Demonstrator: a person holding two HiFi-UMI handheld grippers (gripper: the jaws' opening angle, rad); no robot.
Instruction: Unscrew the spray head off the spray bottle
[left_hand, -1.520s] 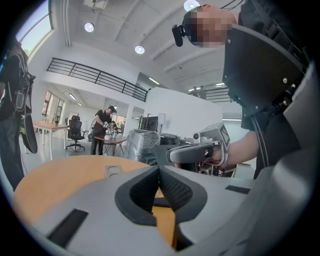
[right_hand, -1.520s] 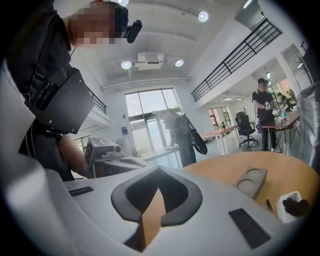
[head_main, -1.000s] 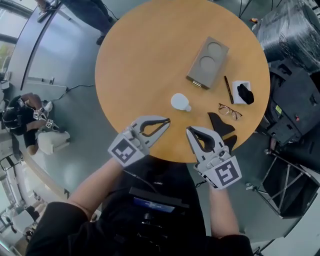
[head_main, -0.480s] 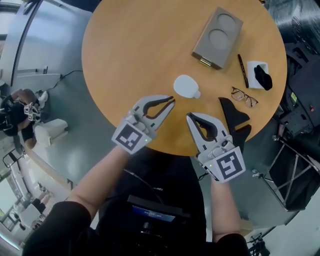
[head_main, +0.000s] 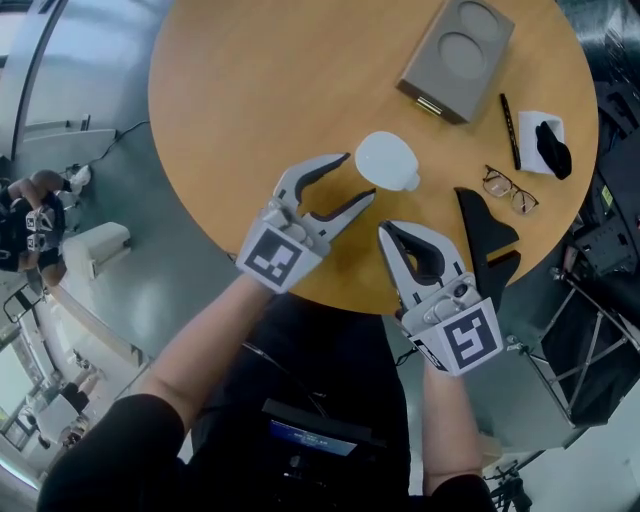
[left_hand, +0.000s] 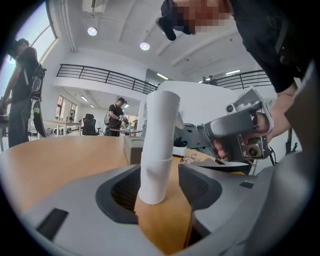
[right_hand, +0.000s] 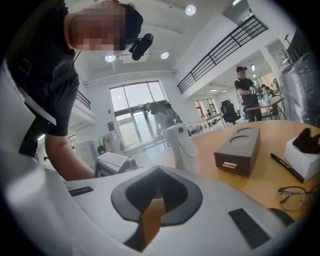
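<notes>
A white spray bottle (head_main: 386, 160) stands upright on the round wooden table (head_main: 250, 100), its spray head on top. My left gripper (head_main: 358, 178) is open beside it and its jaws have just been opening. In the left gripper view the bottle (left_hand: 159, 145) rises between the spread jaws of the left gripper (left_hand: 162, 172), and the pads do not press on it. My right gripper (head_main: 383, 232) is shut and empty, just short of the bottle. In the right gripper view the bottle (right_hand: 182, 145) stands beyond the closed tips of the right gripper (right_hand: 157, 170).
A grey box (head_main: 455, 55) with two round recesses lies at the far side. A black pen (head_main: 510, 130), a white box holding a black item (head_main: 550, 145), glasses (head_main: 510, 190) and a black stand (head_main: 485, 235) sit to the right. The table edge runs under both grippers.
Both grippers have come forward toward the bottle. The left gripper's jaws went from shut to open and now flank the bottle. The right gripper stayed shut.
</notes>
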